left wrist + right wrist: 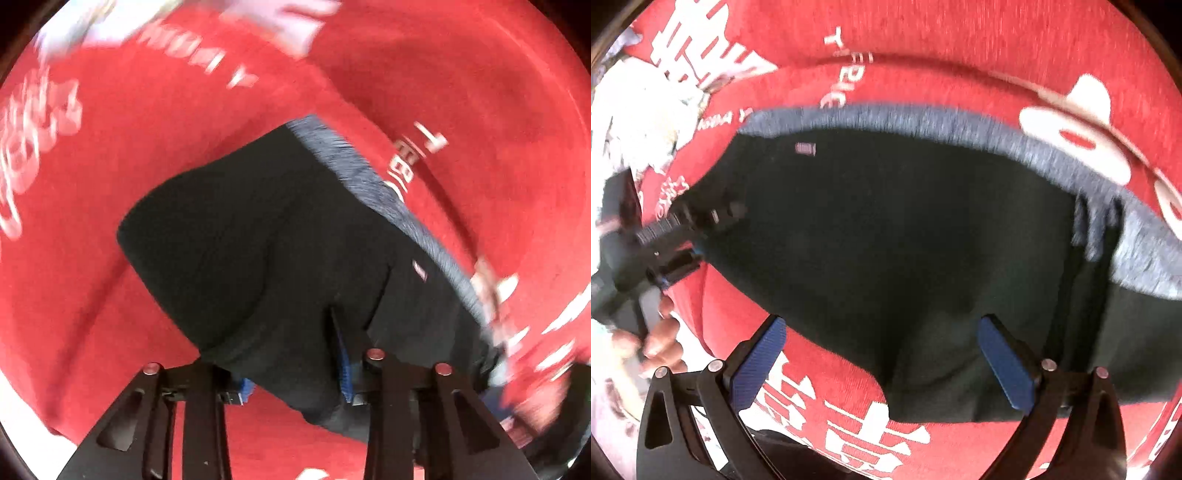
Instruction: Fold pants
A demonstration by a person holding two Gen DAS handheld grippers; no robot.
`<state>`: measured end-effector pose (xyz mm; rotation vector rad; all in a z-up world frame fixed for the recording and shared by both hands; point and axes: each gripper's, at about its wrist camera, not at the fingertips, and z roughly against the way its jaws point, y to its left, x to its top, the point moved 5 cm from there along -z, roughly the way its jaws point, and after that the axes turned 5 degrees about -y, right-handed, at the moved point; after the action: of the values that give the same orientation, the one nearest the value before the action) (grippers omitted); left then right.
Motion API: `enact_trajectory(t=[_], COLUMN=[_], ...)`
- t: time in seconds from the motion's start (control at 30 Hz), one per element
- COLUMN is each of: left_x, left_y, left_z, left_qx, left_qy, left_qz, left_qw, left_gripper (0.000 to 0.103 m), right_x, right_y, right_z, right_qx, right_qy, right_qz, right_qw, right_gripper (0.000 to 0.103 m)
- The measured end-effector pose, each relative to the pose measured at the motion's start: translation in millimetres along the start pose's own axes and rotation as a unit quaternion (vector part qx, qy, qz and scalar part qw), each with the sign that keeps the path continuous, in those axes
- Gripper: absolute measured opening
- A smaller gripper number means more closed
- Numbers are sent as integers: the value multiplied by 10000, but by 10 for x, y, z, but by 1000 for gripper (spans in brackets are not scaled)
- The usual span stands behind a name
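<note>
The red cloth point(960, 33) with white lettering covers the whole surface, and your pants point(886, 240) lie flat in the middle of it, dark fabric with a grey waistband point(923, 118) along the edge farthest from you. Expect them soft, light and floppy: no stiffness, they'll sag and drag on the cloth, so take a corner or hem edge, not the middle. Left gripper point(295, 373) points steeply down at the pants' near corner, fingers pinched in tight on a fold of dark fabric, blue pads point(345, 373) mostly buried in it. Right gripper point(882, 365) also tilts steeply down over the near edge of the pants, fingers wide apart, holding nothing, fabric under the gap. Your hand point(661, 336) on the left gripper's handle shows left of the pants.
</note>
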<state>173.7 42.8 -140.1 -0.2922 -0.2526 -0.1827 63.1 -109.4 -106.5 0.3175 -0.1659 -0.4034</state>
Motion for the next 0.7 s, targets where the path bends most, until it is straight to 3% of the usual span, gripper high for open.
enact_trajectory(t=[0.03, 0.1, 0.23, 0.43, 0.6, 0.7], left_x=[-19, -111, -273, -354, -363, -375], left_y=[-126, -378, -556, -553, -667, -688], left_z=[42, 99, 113, 128, 96, 111], left_qx=[328, 977, 1611, 1794, 1907, 1902], left_qy=[-204, -596, -1014, -1193, -1332, -1384], left_qz=[-601, -1732, -2875, -3296, -3530, -3581], left_qw=[9974, 9782, 9387, 9192, 9062, 9036], left_gripper=[35, 34, 34, 34, 34, 34], right_x=[73, 288, 765, 1190, 1137, 1072], right_y=[21, 87, 460, 1339, 1881, 1921], right_z=[44, 135, 216, -88, -571, -746], right_qx=[67, 256, 882, 1690, 1526, 1370], right_qy=[-35, -74, 34, 830, 1873, 2221], right_qz=[-2, 23, 308, 947, 1586, 1594], right_qw=[10000, 9996, 9956, 9775, 9573, 9521], right_gripper=[103, 103, 103, 103, 103, 89])
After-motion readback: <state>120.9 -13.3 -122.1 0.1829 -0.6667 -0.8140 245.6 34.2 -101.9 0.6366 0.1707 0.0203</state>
